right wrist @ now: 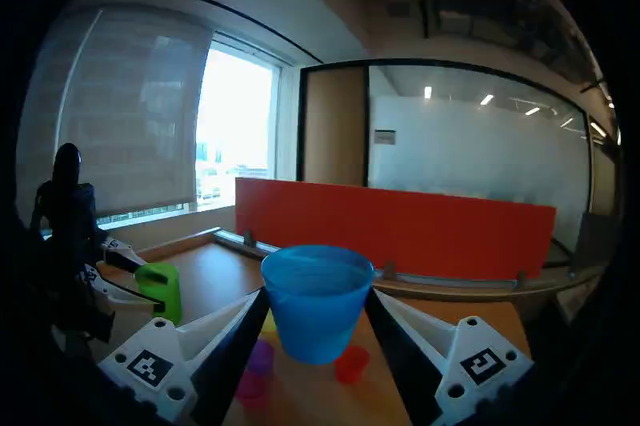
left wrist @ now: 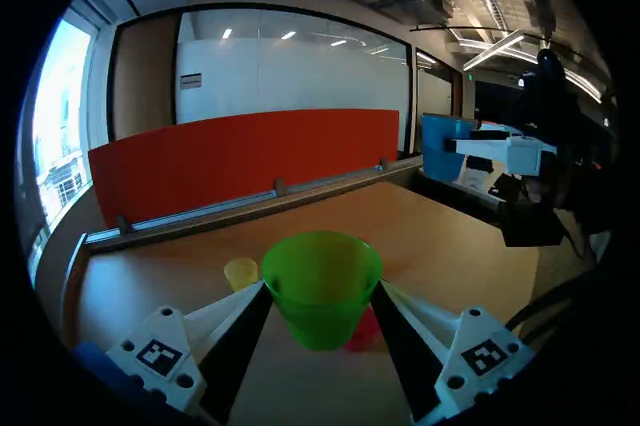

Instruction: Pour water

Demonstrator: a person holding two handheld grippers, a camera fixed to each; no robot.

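In the left gripper view my left gripper (left wrist: 322, 292) is shut on a green cup (left wrist: 322, 286), held upright above the wooden table (left wrist: 448, 242). In the right gripper view my right gripper (right wrist: 316, 302) is shut on a blue cup (right wrist: 318, 300), also upright and lifted. That view also shows the left gripper (right wrist: 144, 286) at the far left with the green cup (right wrist: 160, 288) in it. The right gripper (left wrist: 512, 153) appears at the right edge of the left gripper view. I cannot see water in either cup.
Small cups stand on the table: yellow (left wrist: 241, 272) and red (left wrist: 364, 328) in the left gripper view, purple (right wrist: 258, 362) and red (right wrist: 350, 364) in the right gripper view. An orange partition (left wrist: 240, 158) runs along the table's far edge. A blue bin (left wrist: 444, 146) stands beyond it.
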